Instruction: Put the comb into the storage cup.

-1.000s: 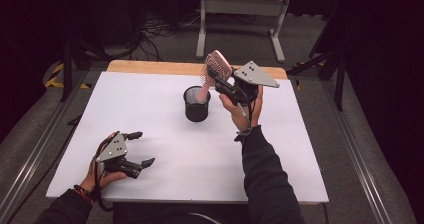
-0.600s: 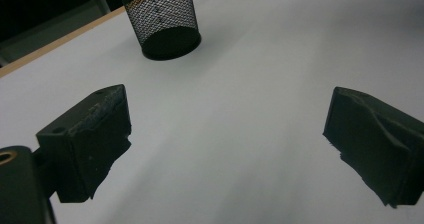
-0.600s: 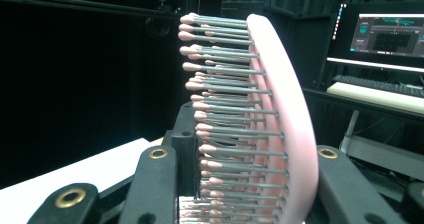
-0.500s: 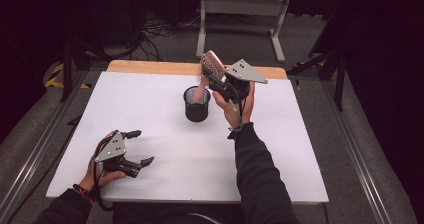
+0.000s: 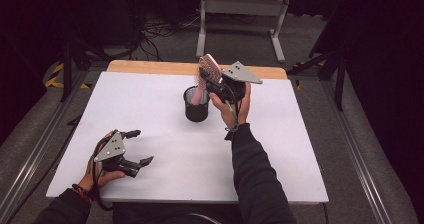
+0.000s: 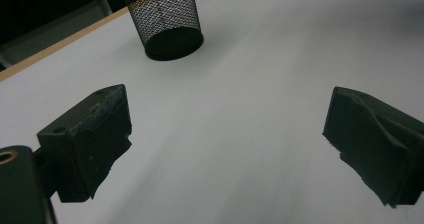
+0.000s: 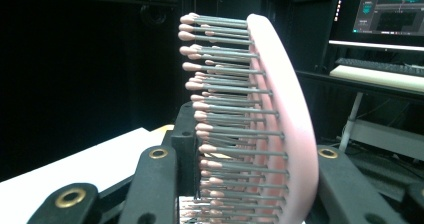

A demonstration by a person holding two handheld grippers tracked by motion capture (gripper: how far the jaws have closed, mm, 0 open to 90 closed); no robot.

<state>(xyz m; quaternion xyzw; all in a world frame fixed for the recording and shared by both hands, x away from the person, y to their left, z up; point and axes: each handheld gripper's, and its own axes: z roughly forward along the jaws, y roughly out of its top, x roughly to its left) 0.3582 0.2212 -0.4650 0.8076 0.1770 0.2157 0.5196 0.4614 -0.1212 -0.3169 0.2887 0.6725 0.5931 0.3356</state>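
Note:
A pink hairbrush (image 5: 208,67) with grey pink-tipped bristles stands upright, with my right gripper (image 5: 209,82) shut on it just above the black mesh cup (image 5: 196,108). Its handle end dips into the cup's mouth. In the right gripper view the brush head (image 7: 282,109) rises between the jaws of that gripper (image 7: 245,184), bristles facing left. My left gripper (image 5: 141,146) rests on the white tabletop (image 5: 150,99) at the front left, open and holding nothing. In the left gripper view the left gripper (image 6: 227,134) has bare table between its jaws, and the cup (image 6: 167,19) stands beyond them.
A wooden strip (image 5: 150,67) runs along the table's far edge. A metal stand (image 5: 240,6) and cables lie on the floor behind. Dark floor surrounds the table on both sides.
My right hand has moved a little left and down, bringing the brush's handle over and into the cup. The left hand has stayed put.

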